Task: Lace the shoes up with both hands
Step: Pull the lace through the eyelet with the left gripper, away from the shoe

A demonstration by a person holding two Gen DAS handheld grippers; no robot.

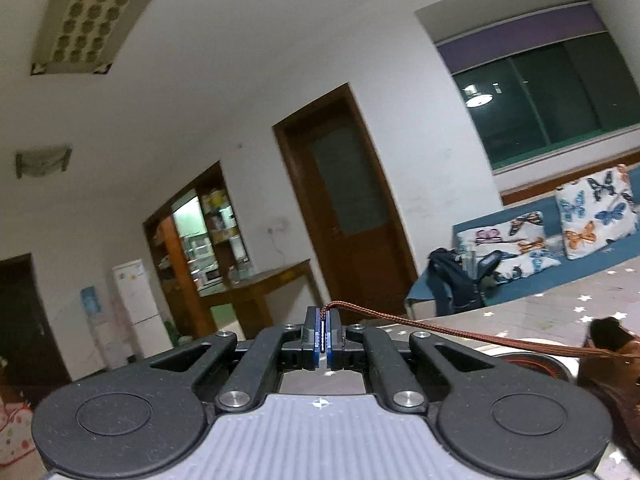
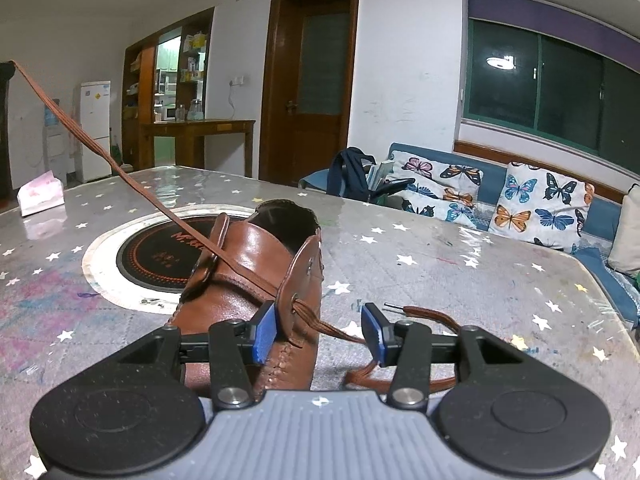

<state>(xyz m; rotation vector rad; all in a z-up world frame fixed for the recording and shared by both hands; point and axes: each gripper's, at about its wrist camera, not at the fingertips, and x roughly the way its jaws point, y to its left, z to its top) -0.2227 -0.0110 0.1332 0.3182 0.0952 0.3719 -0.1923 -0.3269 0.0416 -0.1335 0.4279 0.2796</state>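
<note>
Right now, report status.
Left gripper shut on lace, pulled taut. Right gripper open beside shoe, free lace end between fingers. Nothing obstructing.

Left gripper [image 1: 324,334] and right gripper [image 2: 320,330], same build: black speckled plastic linkage arms, silver pivot screws, two round black discs flanking a ribbed grey housing with a small white crosshair mark. Jaws carry blue pads on black holders.

free: table [image 2: 460,264] right of shoe [image 2: 256,280] | blocked: taut lace [image 2: 120,168] slanting up-left; tissue pack [image 2: 40,196] far-left
</note>
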